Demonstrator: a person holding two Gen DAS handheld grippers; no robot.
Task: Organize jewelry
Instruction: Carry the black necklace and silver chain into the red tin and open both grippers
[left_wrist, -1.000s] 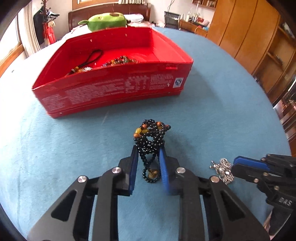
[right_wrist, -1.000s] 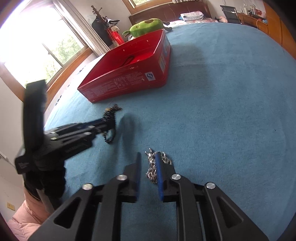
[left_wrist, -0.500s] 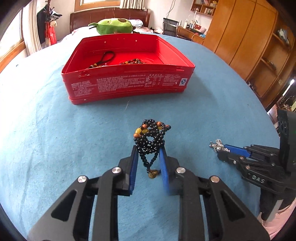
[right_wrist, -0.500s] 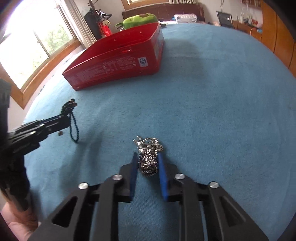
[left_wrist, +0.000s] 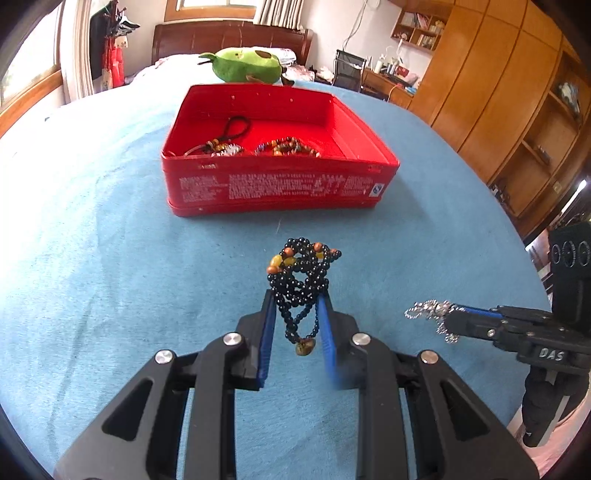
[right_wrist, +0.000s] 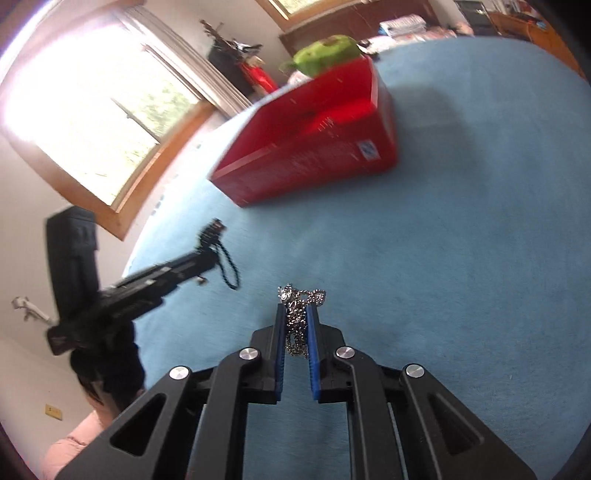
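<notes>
A bunched string of black beads (left_wrist: 301, 275), with a few amber and orange ones at its top and a small pendant dangling below, is clamped between the blue pads of the left gripper (left_wrist: 297, 299) and hangs clear of the blue bedspread (left_wrist: 92, 258). Off to its right, the right gripper (right_wrist: 296, 314) has its jaws drawn nearly together on a tangle of silver chain (right_wrist: 297, 321), which is also lifted off the cloth, some links spilling past the fingertips. Ahead of both sits the open red tin (left_wrist: 277, 188), its printed front wall facing the grippers; inside it lie a black cord with beads (left_wrist: 225, 138) and a string of brown beads (left_wrist: 288, 146), side by side near the front wall. Just behind the tin rests a green avocado plush toy (left_wrist: 247, 64). Nothing lies on the cloth between the grippers and the tin, and the bedspread spreads bare to either side. Farther out, wooden wardrobes (left_wrist: 491, 92) line the right side, a window (right_wrist: 96, 107) the left, and a dark headboard (left_wrist: 229, 37) closes the far end.
</notes>
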